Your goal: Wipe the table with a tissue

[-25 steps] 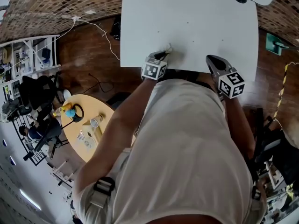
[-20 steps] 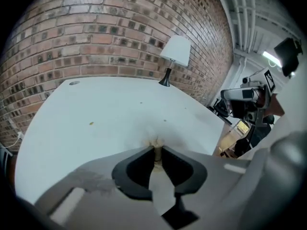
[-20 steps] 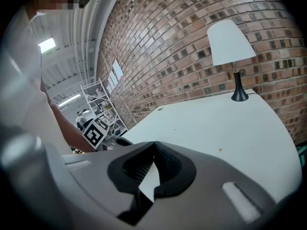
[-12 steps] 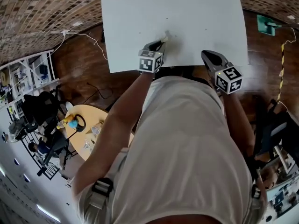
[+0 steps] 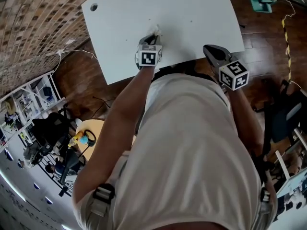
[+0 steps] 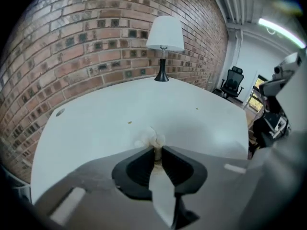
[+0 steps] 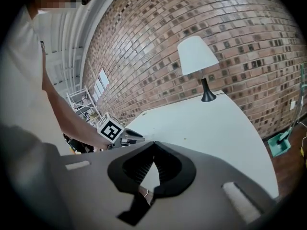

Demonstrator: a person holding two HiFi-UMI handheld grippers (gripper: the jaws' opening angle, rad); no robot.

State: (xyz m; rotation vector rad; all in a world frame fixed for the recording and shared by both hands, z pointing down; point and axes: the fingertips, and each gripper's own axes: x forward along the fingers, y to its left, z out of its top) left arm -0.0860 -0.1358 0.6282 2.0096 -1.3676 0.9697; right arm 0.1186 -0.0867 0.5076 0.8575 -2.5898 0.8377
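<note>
A crumpled white tissue (image 6: 151, 139) lies on the white table (image 5: 192, 13), pinched at its back end by my left gripper (image 6: 154, 149), which is shut on it. In the head view that left gripper (image 5: 154, 36) reaches well in from the table's near edge, with the tissue (image 5: 157, 30) at its tip. My right gripper (image 5: 207, 48) hovers at the near edge to the right, apart from the tissue. In its own view the right gripper (image 7: 154, 144) has its tips touching and holds nothing. The left gripper's marker cube (image 7: 110, 130) shows there too.
A white-shaded lamp (image 6: 165, 35) on a black stem stands at the table's far side by the brick wall. A cable hole (image 5: 93, 7) sits near the far left corner. Beyond the table are wooden floor, a round yellow table (image 5: 88, 128) with clutter, and an office chair (image 6: 233, 79).
My left gripper has pushed the tissue farther in from the table's near edge. The right gripper has shifted along the edge. The head view has swung, so the table sits turned in the picture.
</note>
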